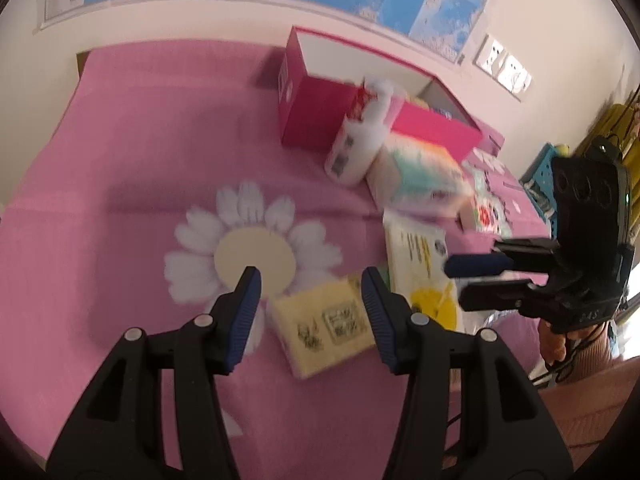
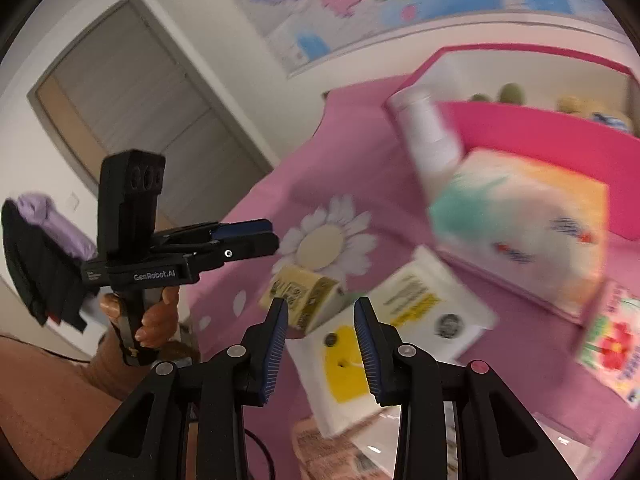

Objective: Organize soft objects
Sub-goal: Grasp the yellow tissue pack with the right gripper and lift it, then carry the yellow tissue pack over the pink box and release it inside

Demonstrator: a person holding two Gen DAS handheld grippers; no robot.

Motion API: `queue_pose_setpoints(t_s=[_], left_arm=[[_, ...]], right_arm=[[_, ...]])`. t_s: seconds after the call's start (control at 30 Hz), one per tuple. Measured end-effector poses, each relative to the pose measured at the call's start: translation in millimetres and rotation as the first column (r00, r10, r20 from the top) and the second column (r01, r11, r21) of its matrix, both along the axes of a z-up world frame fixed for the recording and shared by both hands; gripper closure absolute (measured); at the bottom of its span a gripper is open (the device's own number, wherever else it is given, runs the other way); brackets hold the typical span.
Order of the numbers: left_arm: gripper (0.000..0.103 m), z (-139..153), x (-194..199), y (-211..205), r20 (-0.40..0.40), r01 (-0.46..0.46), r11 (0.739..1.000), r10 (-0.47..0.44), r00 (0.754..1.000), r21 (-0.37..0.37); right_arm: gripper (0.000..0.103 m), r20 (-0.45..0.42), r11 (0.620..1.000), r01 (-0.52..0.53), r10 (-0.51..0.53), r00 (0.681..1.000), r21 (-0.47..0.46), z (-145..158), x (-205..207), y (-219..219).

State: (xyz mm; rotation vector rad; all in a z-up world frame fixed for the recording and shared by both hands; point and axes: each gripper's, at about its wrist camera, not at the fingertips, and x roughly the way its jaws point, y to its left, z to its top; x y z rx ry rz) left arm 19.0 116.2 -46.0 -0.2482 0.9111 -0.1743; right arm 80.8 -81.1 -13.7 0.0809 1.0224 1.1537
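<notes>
Both the left gripper (image 1: pixel 310 280) and right gripper (image 2: pixel 320 312) are hanging apart, empty, above a yellow tissue pack (image 1: pixel 324 330) lying near the pink storage box (image 1: pixel 316 116) on the daisy-print pink cloth (image 1: pixel 140 140).

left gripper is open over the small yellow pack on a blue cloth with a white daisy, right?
Not quite: the cloth is pink, not blue, as the left wrist view shows. The left gripper is open over the small yellow pack, beside the white daisy.

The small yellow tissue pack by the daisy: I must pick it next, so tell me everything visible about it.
The small yellow tissue pack is a soft, pale-yellow plastic-wrapped block with dark printed drawings and a square code. It lies flat and skewed on the pink cloth, overlapping the daisy print, beside a white-and-yellow packet. Nothing grips it; its print is blurred.
</notes>
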Motion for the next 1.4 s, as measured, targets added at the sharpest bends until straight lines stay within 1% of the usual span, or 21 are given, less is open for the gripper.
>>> queue_pose_setpoints(t_s=[0.1, 0.2, 0.23, 0.37, 0.47, 0.5, 0.53, 0.67, 0.83, 0.97, 1.13, 1.3, 1.4], left_arm=[[0.049, -11.2, -7.2, -3.5, -0.037, 0.026, 1.0, -0.026, 0.999, -0.006], [0.049, -16.7, -12.4, -3.8, -0.054, 0.033, 0.999, -0.034, 0.998, -0.016], [0.049, -17.8, -14.4, -2.7, -0.056, 0.031, 0.999, -0.032, 0.998, -0.022], [0.049, -23.8, -19.4, 0.5, -0.069, 0.031, 0.999, -0.033, 0.997, -0.042], [0.049, -28.0, -21.7, 0.0, -0.079, 0.044, 0.998, -0.048, 0.996, -0.054], [0.05, -28.9, -22.4, 0.2, -0.08, 0.05, 0.997, -0.055, 0.995, -0.061], [0.055, -29.9, -22.7, -0.5, -0.082, 0.059, 0.996, -0.064, 0.995, -0.07], [0.055, -30.3, -23.1, -2.3, -0.083, 0.065, 0.996, -0.07, 0.994, -0.059], [0.055, -24.7, -21.8, 1.0, -0.068, 0.048, 0.997, -0.053, 0.996, -0.068], [0.055, -11.8, -20.0, 1.7, -0.029, 0.048, 0.996, -0.05, 0.998, -0.071], [0.055, 16.2, -11.2, -8.5, 0.049, 0.077, 0.996, -0.074, 0.996, -0.053], [0.055, 44.0, 12.0, -32.3, 0.129, 0.136, 0.99, -0.132, 0.983, -0.024], [0.055, 55.5, 27.3, -48.4, 0.155, 0.166, 0.986, -0.163, 0.974, -0.004]], right_arm=[[0.068, -0.007, 0.999, -0.035, 0.034, 0.999, -0.015, -6.8, -4.4, 18.7], [0.068, -0.001, 0.997, -0.048, 0.048, 0.999, -0.055, -15.5, -7.2, 37.5], [0.068, -0.014, 0.997, -0.054, 0.053, 0.998, -0.061, -19.6, -6.0, 43.8], [0.07, -0.027, 0.994, -0.057, 0.055, 0.998, -0.094, -33.5, -4.4, 53.5], [0.07, -0.032, 0.993, -0.056, 0.053, 0.998, -0.106, -38.2, -2.7, 57.1], [0.07, -0.028, 0.992, -0.055, 0.052, 0.998, -0.114, -39.8, -2.4, 58.6], [0.07, -0.028, 0.991, -0.055, 0.052, 0.998, -0.118, -40.8, -2.7, 59.2], [0.07, -0.023, 0.989, -0.063, 0.061, 0.998, -0.135, -43.7, -3.5, 66.0], [0.07, -0.041, 0.991, -0.06, 0.056, 0.998, -0.116, -42.2, -2.2, 63.8], [0.07, -0.026, 0.996, -0.053, 0.051, 0.998, -0.077, -29.0, -4.1, 55.9], [0.07, 0.01, 1.0, -0.022, 0.023, 1.0, -0.016, -3.4, -2.3, 40.5], [0.07, 0.07, 0.999, 0.036, -0.038, 0.997, 0.029, 27.0, 3.6, 15.1], [0.07, 0.108, 0.995, 0.086, -0.091, 0.99, 0.049, 44.5, 9.8, -5.5]])
